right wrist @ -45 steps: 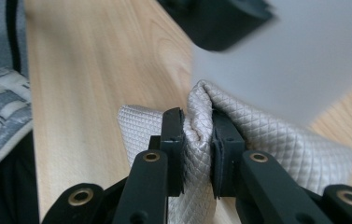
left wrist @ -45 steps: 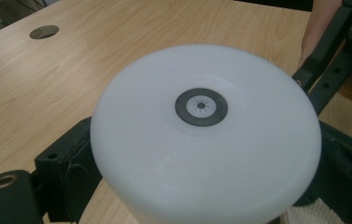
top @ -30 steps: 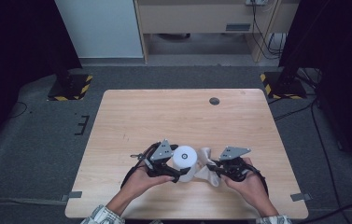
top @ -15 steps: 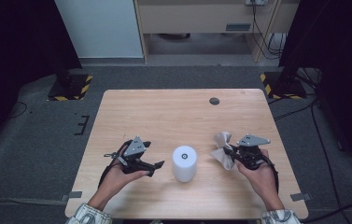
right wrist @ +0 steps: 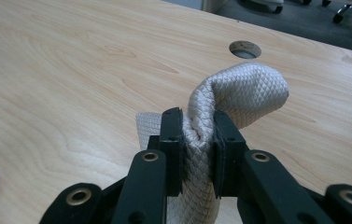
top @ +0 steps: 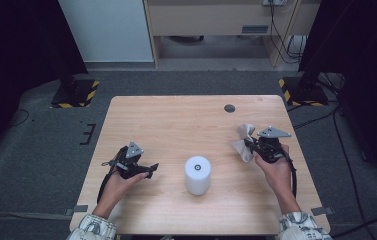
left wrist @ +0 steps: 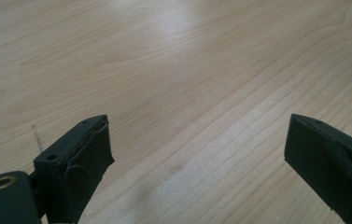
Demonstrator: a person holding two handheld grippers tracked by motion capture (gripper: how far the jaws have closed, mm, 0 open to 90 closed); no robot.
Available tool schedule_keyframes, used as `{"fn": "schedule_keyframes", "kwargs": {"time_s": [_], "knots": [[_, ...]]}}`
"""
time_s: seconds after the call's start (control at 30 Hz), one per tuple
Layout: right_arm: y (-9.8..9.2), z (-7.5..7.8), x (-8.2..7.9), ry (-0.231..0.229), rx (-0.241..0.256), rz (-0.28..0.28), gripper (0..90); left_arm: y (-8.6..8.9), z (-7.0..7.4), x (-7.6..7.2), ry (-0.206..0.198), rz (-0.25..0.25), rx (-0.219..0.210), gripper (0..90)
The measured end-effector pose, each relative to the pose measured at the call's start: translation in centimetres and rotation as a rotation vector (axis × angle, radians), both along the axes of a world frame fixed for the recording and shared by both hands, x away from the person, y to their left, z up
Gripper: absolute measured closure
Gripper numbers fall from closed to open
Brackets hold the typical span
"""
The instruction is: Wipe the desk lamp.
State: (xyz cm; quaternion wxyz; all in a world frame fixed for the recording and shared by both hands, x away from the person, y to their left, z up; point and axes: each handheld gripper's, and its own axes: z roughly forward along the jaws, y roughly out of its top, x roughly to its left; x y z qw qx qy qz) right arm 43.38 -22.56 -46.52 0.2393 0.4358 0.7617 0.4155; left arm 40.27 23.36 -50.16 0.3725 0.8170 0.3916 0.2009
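Light wooden table (top: 176, 125) in a dim room: right gripper (right wrist: 197, 135) pinches a quilted grey cloth (right wrist: 239, 88) at right of the high view, left gripper (top: 148, 169) gapes empty, so I'd guess wiping the white cylinder (top: 197, 174) mid-frame comes next.

On the bench (top: 176, 125) the cylinder (top: 197, 175) stood between the left tongs (top: 152, 169) and the cloth-holding right tongs (top: 248, 145).
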Motion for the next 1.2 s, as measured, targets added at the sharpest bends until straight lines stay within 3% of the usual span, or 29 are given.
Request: {"fn": "schedule_keyframes", "kwargs": {"time_s": [0.43,0.53,0.57,0.63,0.73,0.77,0.83,0.97,1.03,1.1,1.2], "knots": [[0.6,-2.6,2.1,0.045,-0.048,-0.036,76.4,0.0,-0.8,0.4,0.028,0.021,0.033,6.8],[0.5,-3.3,2.4,0.062,-0.050,-0.049,73.2,-0.1,-1.0,0.5,0.029,0.020,0.028,6.5],[0.6,-3.8,2.5,0.088,-0.065,-0.045,69.3,0.0,-1.0,0.5,0.028,0.025,0.031,6.4],[0.7,-4.0,2.5,0.087,-0.073,-0.051,67.4,0.0,-1.0,0.5,0.030,0.027,0.030,6.4],[0.6,-4.2,2.6,0.095,-0.064,-0.067,54.1,0.3,-1.2,0.6,0.038,0.040,0.029,6.1],[0.6,-4.2,2.6,0.095,-0.064,-0.067,54.1,0.3,-1.2,0.6,0.038,0.040,0.029,6.1],[0.6,-3.9,2.5,0.092,-0.041,-0.069,36.1,0.5,-1.1,0.7,0.038,0.048,0.022,6.0],[0.8,-2.7,2.0,0.034,-0.041,-0.105,16.6,0.8,-1.1,0.8,0.033,0.059,0.010,5.2],[0.7,-2.3,1.8,0.019,-0.030,-0.111,14.1,0.9,-1.0,0.8,0.033,0.061,0.010,4.9],[0.4,-1.3,1.2,-0.018,0.016,-0.127,7.1,1.0,-0.9,0.8,0.026,0.065,0.012,4.7],[-0.3,-0.5,0.5,-0.034,0.037,-0.146,6.7,1.2,-0.8,0.9,0.021,0.068,0.011,4.6]]}}
